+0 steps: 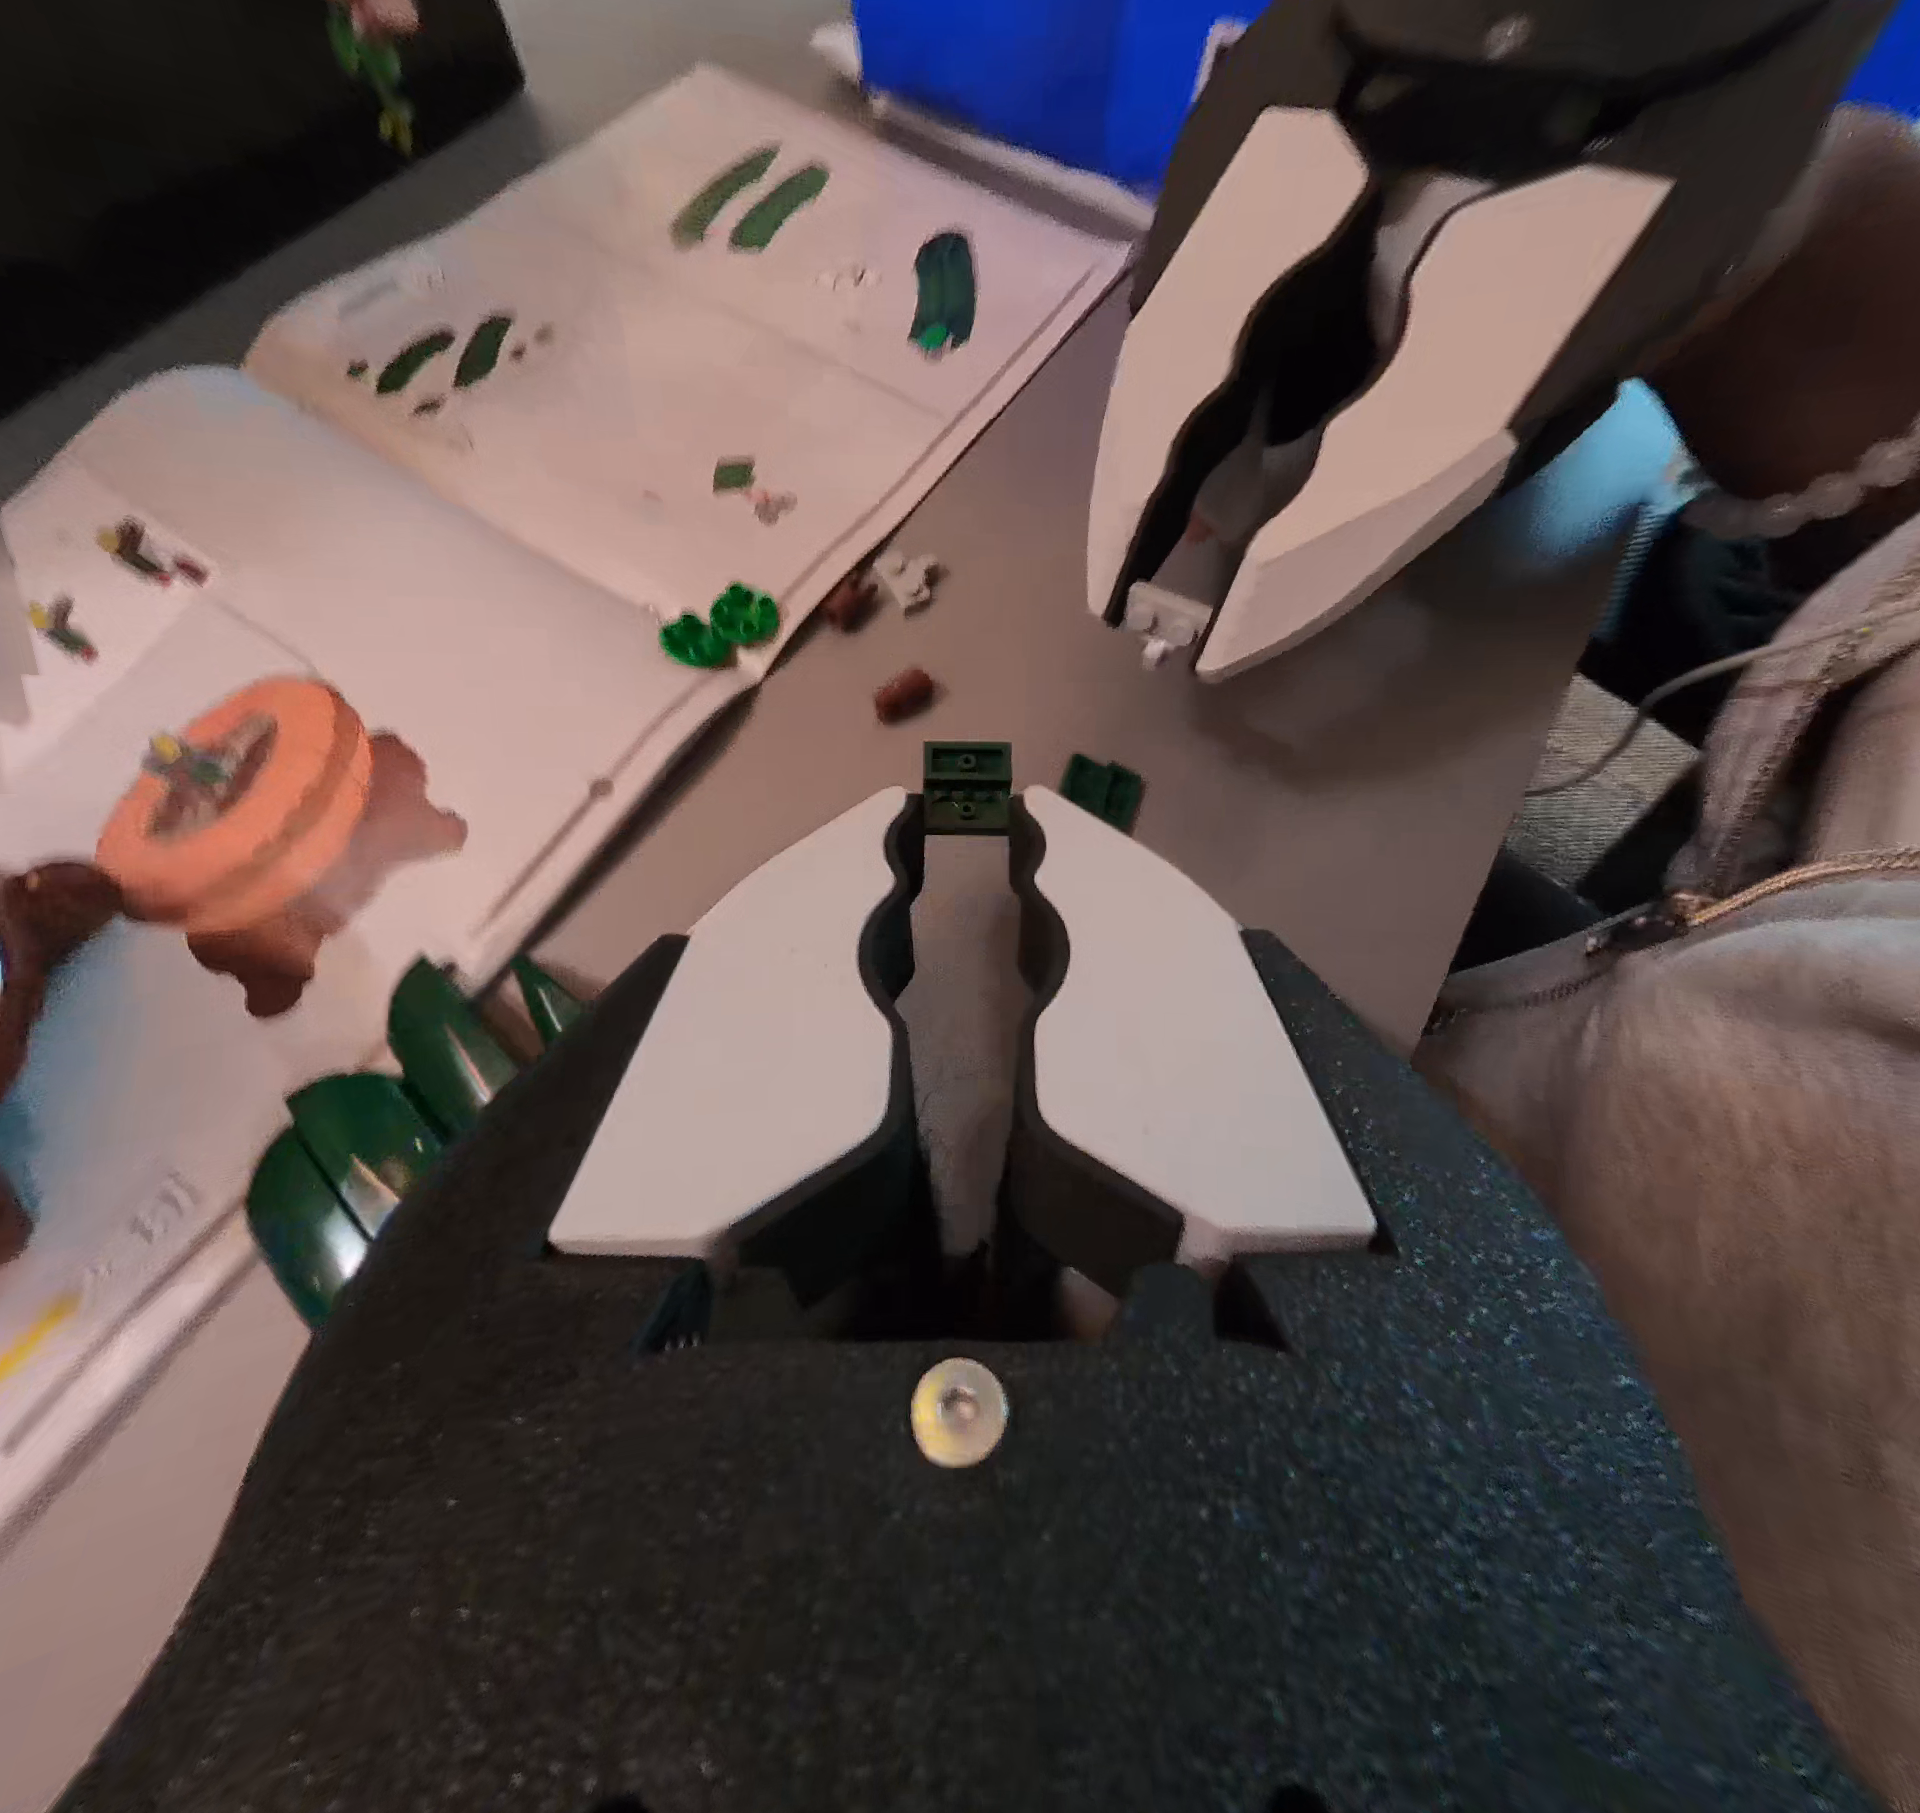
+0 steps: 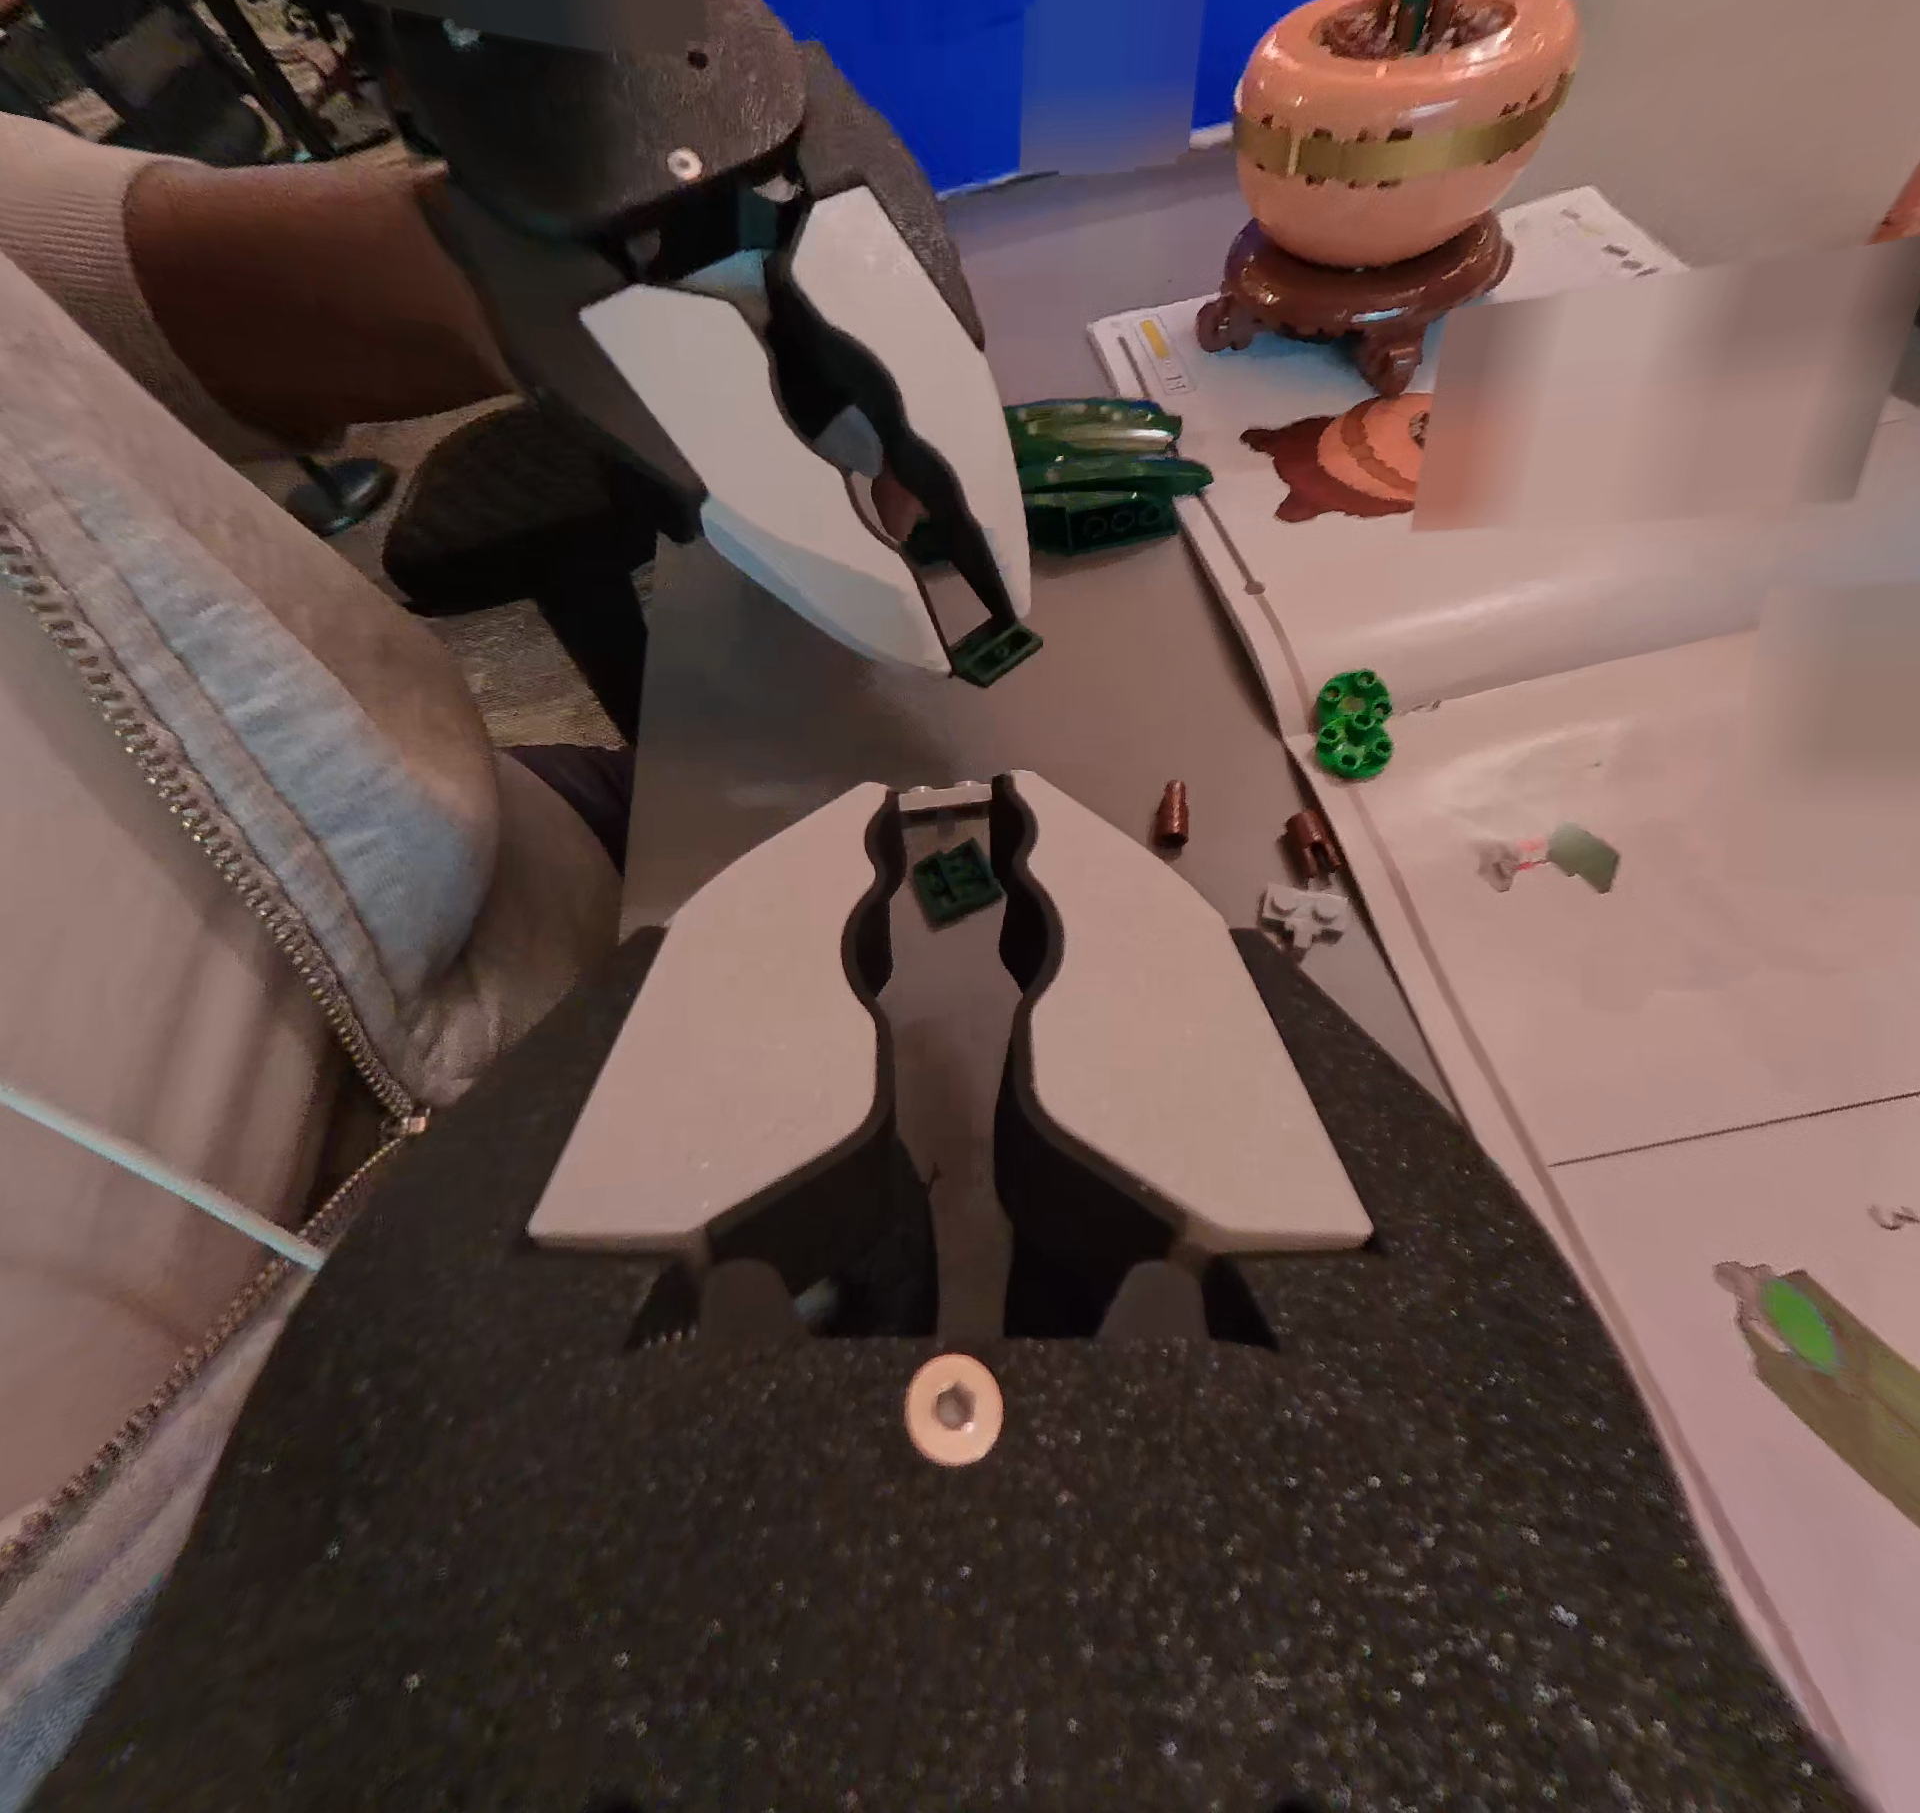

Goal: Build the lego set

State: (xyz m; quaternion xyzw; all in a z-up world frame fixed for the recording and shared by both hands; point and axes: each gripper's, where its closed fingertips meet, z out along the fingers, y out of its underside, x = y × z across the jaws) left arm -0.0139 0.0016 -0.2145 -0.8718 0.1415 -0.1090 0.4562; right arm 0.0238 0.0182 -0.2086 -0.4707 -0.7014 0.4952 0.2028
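Observation:
My left gripper (image 1: pixel 966 809) is shut on a small dark green brick (image 1: pixel 966 789) and holds it above the grey table. It also shows in the right wrist view (image 2: pixel 992 646), with the green brick (image 2: pixel 997 651) at its tips. My right gripper (image 2: pixel 943 795) is shut on a small light grey plate (image 2: pixel 940 797). In the left wrist view the right gripper (image 1: pixel 1169 633) hangs up right of the left one, the grey plate (image 1: pixel 1164 620) at its tips. The two held pieces are apart. A loose dark green plate (image 2: pixel 956 885) lies on the table under the right gripper.
An open instruction booklet (image 1: pixel 582 475) covers the table's far side, two bright green round plates (image 2: pixel 1351 724) at its edge. Brown pieces (image 2: pixel 1172 813), a grey piece (image 2: pixel 1304 916) and dark green leaf pieces (image 2: pixel 1101 475) lie loose. A peach pot (image 2: pixel 1403 132) stands on a brown stand. A person's jacket (image 2: pixel 208 724) is close by. Tip to tip, the grippers are about 5 cm apart. The peach pot (image 2: pixel 1403 132) sits 15 cm or so from the ends of my left fingers.

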